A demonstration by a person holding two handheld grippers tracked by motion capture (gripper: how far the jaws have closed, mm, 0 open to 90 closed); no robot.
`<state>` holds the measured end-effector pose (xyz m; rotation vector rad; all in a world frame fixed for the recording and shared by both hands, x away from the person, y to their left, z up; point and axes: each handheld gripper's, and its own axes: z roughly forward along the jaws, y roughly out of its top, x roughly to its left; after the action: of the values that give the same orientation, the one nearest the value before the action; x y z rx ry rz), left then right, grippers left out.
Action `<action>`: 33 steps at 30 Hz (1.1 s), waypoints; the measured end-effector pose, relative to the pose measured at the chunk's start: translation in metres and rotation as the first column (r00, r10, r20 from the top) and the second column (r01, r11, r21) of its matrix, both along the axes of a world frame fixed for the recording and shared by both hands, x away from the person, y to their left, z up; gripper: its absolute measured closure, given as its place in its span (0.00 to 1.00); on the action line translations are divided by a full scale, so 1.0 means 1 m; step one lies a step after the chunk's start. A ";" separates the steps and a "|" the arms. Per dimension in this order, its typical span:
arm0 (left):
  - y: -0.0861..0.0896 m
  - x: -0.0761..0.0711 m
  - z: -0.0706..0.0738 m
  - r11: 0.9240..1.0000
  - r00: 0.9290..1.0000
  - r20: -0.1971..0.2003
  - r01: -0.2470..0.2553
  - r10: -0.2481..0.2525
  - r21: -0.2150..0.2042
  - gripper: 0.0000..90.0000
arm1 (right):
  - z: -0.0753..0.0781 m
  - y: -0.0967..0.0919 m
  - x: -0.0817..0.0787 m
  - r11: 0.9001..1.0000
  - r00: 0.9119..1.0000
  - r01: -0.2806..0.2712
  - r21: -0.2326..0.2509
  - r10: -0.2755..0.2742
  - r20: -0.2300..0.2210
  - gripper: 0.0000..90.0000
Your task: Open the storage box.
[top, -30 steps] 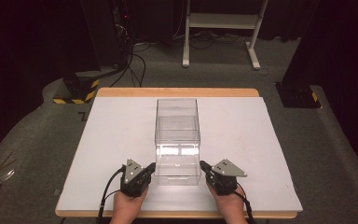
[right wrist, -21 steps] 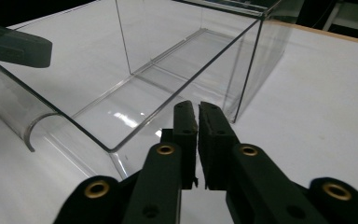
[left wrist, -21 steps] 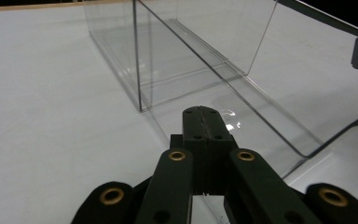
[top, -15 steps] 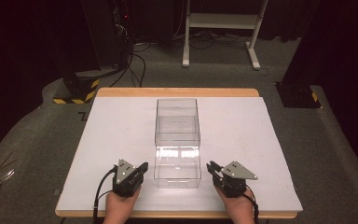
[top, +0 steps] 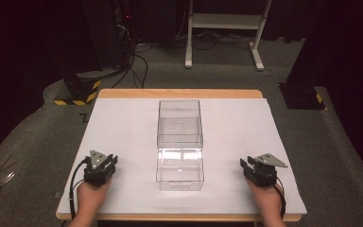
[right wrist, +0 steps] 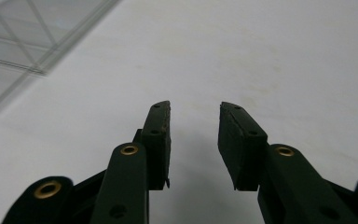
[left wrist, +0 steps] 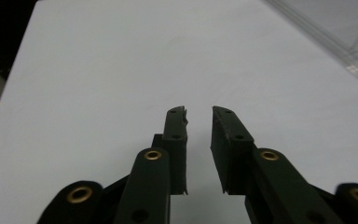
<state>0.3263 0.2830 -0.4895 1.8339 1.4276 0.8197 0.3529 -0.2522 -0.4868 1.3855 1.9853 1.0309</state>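
I judge the placing finished, because the clear box (top: 180, 144) stands alone at the centre of the white table (top: 123, 118), while my left gripper (top: 105, 161) at eight o'clock and right gripper (top: 249, 164) at four o'clock have just been opening, both partly parted and empty.

Black left gripper (top: 108, 163) and right gripper (top: 246, 166): 2 jaws each, brass-ringed screw holes, grey 3-cornered top plates, trailing black cables.

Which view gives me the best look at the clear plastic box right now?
The high view: the whole clear box stands mid-table between both grippers. The left gripper view catches a blurred corner; the right gripper view catches an edge.
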 end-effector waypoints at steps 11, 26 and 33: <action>0.022 0.000 -0.016 0.999 0.997 -0.062 -0.039 0.038 -0.012 0.67 | -0.009 -0.033 0.001 0.992 0.994 0.097 -0.085 -0.101 -0.034 0.69; 0.023 0.003 -0.018 0.999 0.995 -0.101 -0.012 0.008 -0.034 0.41 | -0.014 -0.030 0.003 0.989 0.993 0.094 -0.118 -0.102 -0.065 0.56; 0.023 0.003 -0.018 0.999 0.995 -0.100 -0.013 0.010 -0.033 0.41 | -0.014 -0.033 0.004 0.991 0.992 0.091 -0.098 -0.099 -0.075 0.55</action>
<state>0.3293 0.3062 -0.5078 1.8662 1.5064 0.7138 0.3571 -0.2851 -0.5012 1.4752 1.9769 0.8402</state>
